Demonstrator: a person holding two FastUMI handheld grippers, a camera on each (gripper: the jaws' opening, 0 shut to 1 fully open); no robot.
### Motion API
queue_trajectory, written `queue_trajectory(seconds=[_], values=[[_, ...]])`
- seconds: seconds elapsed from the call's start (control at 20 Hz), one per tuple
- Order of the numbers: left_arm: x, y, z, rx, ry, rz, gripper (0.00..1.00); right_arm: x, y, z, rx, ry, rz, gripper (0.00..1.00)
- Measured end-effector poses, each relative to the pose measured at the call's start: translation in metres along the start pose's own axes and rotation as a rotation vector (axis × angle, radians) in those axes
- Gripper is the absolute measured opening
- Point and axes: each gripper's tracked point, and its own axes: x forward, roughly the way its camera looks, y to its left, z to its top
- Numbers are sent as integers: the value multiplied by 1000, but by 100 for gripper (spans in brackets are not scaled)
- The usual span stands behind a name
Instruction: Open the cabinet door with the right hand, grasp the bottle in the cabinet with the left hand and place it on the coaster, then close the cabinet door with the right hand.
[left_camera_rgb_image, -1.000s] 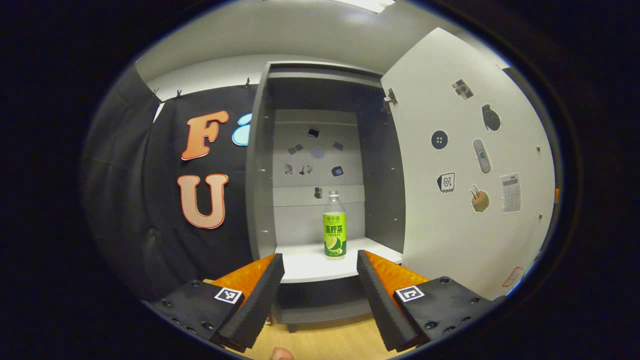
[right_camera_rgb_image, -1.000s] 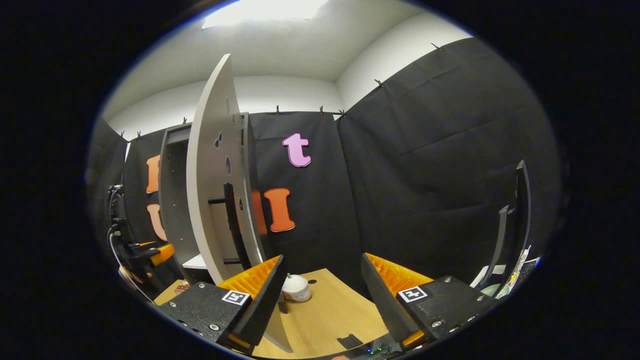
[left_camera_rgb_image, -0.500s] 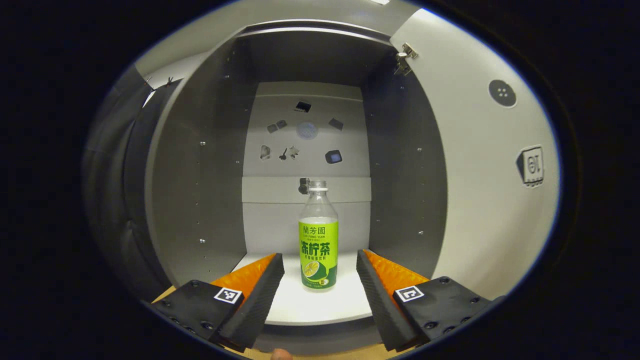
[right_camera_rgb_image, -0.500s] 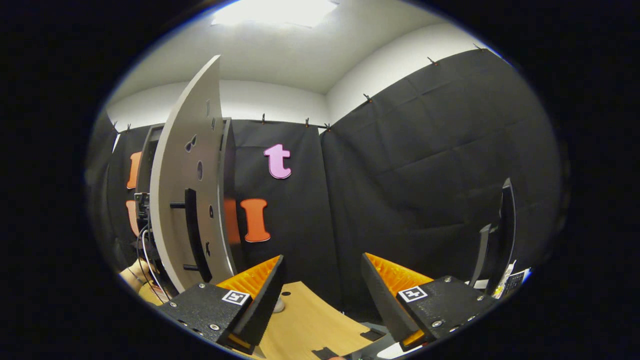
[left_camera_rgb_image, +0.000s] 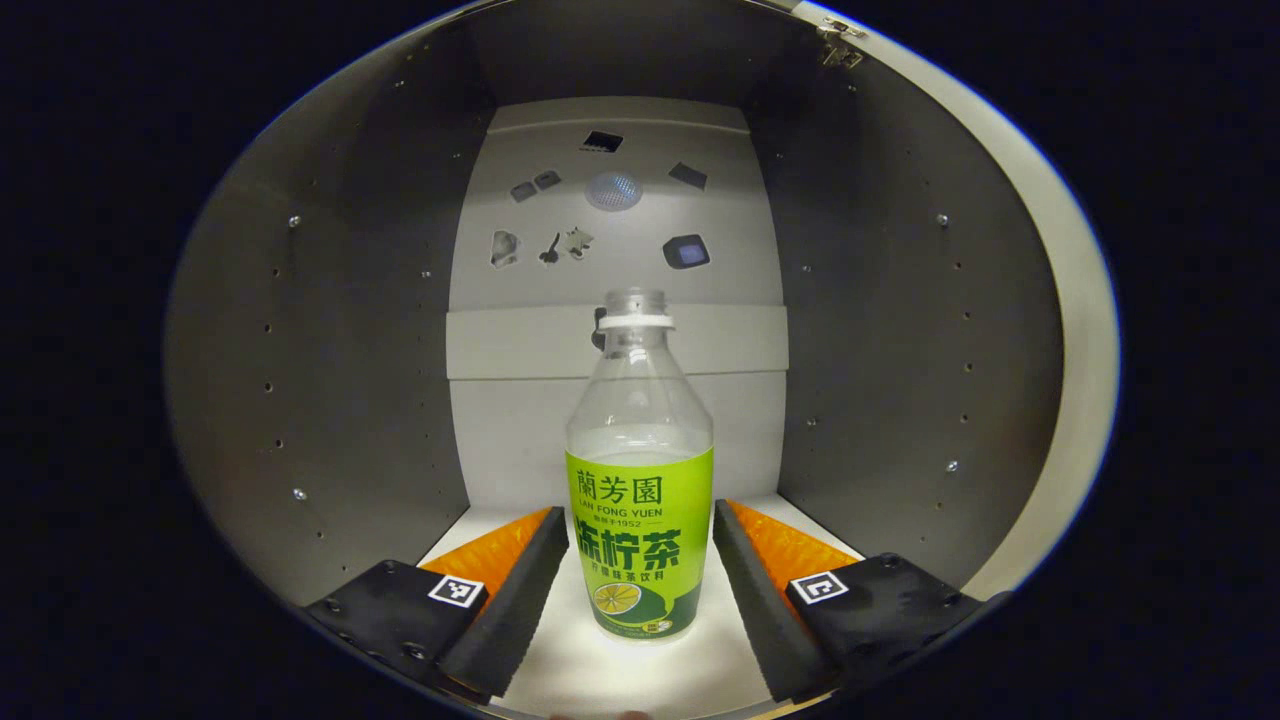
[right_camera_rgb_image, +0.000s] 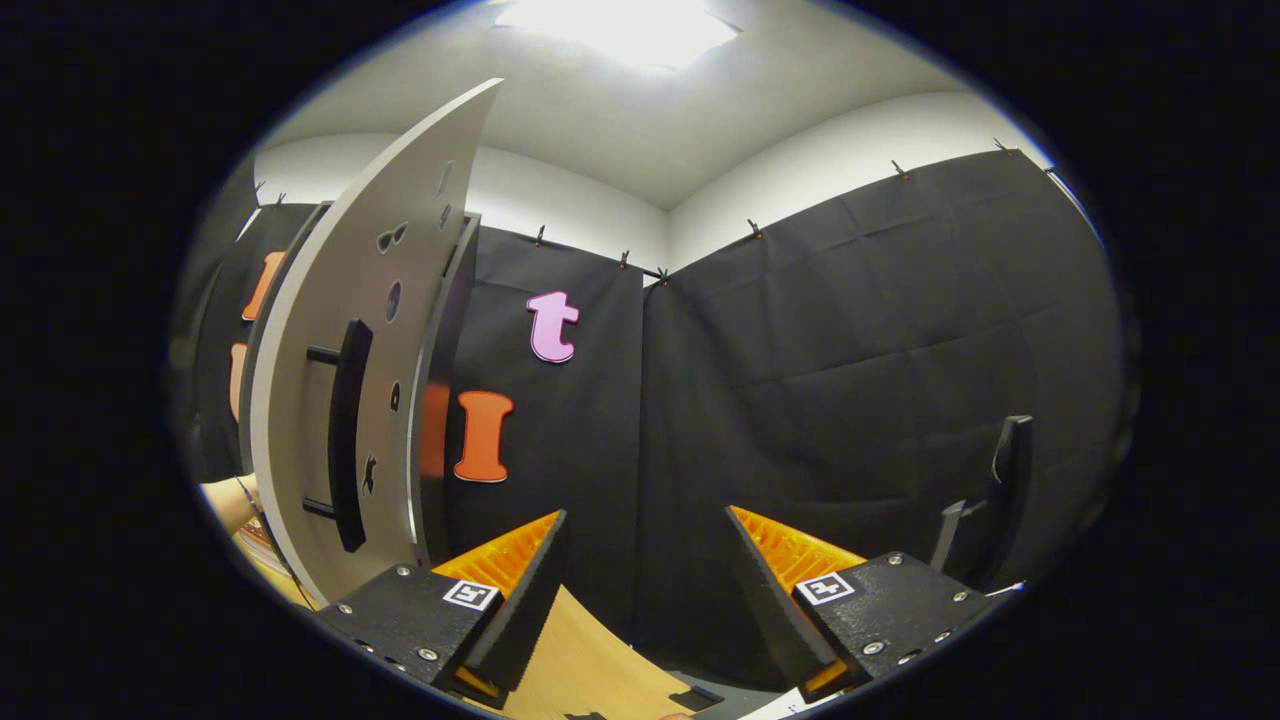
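A clear bottle (left_camera_rgb_image: 640, 480) with a green label stands upright on the white shelf (left_camera_rgb_image: 700, 670) inside the grey cabinet. My left gripper (left_camera_rgb_image: 640, 565) is open, one finger on each side of the bottle's lower half, very close to the label. The open cabinet door (right_camera_rgb_image: 320, 400), with its dark bar handle (right_camera_rgb_image: 345, 430), stands edge-on at the left of the right gripper view. My right gripper (right_camera_rgb_image: 645, 590) is open and holds nothing, to the right of the door and facing the black cloth wall.
The cabinet's side walls (left_camera_rgb_image: 340, 360) close in on both sides of the left gripper. Small stickers (left_camera_rgb_image: 600, 190) dot the back panel. The door's inner face (left_camera_rgb_image: 1085, 330) runs along the right. A wooden table (right_camera_rgb_image: 590, 665) lies below the right gripper; a dark stand (right_camera_rgb_image: 1000, 480) rises at right.
My left gripper has moved forward into the cabinet until its fingers flank the bottle. My right gripper has tilted upward and drifted, so the door now looms closer at its left.
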Motion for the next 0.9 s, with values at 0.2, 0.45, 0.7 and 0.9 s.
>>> queue_trajectory(seconds=[0.2, 0.45, 0.7, 0.9], values=[[-4, -2, -1, -22, -4, -21, 80, 0, 14, -7, 16, 23, 41, 93], [-38, 3, 23, -35, -57, -59, 74, -5, 22, -1, 12, 19, 42, 93], [-99, 22, 45, -29, -68, -90, 72, -27, 42, 16, 20, 9, 84, 93], [-153, 56, 41, -40, -46, -89, 72, -49, 60, 30, 3, -5, 118, 93]])
